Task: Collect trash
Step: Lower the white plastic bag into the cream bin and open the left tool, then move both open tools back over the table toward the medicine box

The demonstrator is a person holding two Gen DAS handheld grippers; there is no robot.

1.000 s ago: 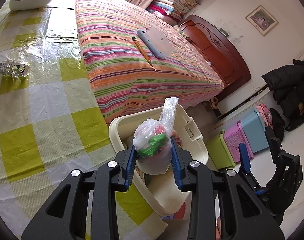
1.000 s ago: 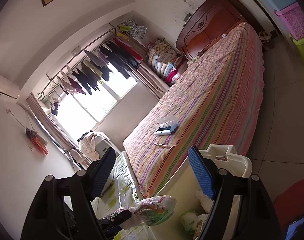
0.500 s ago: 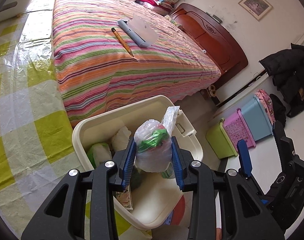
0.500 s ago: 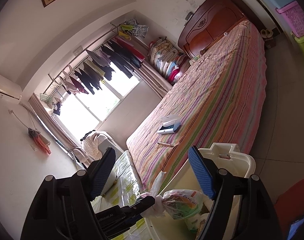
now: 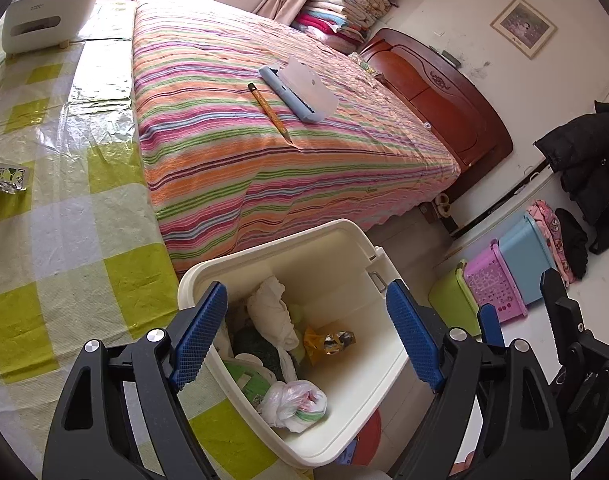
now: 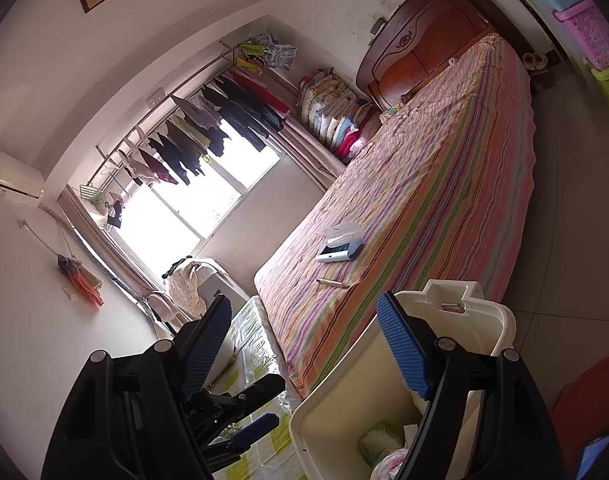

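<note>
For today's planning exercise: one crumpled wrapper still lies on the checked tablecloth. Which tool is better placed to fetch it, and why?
Left. The left tool is open and empty, its bag lying in the bin, and the wrapper shows in its view. The right tool, also open, points across the bed.

the table (image 5: 76,240), under a green-checked plastic cover, carries a crumpled wrapper (image 5: 4,176) at its left edge and a white box (image 5: 44,20) far back. the striped bed (image 5: 284,152) holds a pencil (image 5: 269,111) beside a blue-white device (image 5: 300,94).

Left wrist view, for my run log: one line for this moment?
left gripper: open, just released | tied clear plastic bag: in cream plastic bin | right gripper: open, empty
</note>
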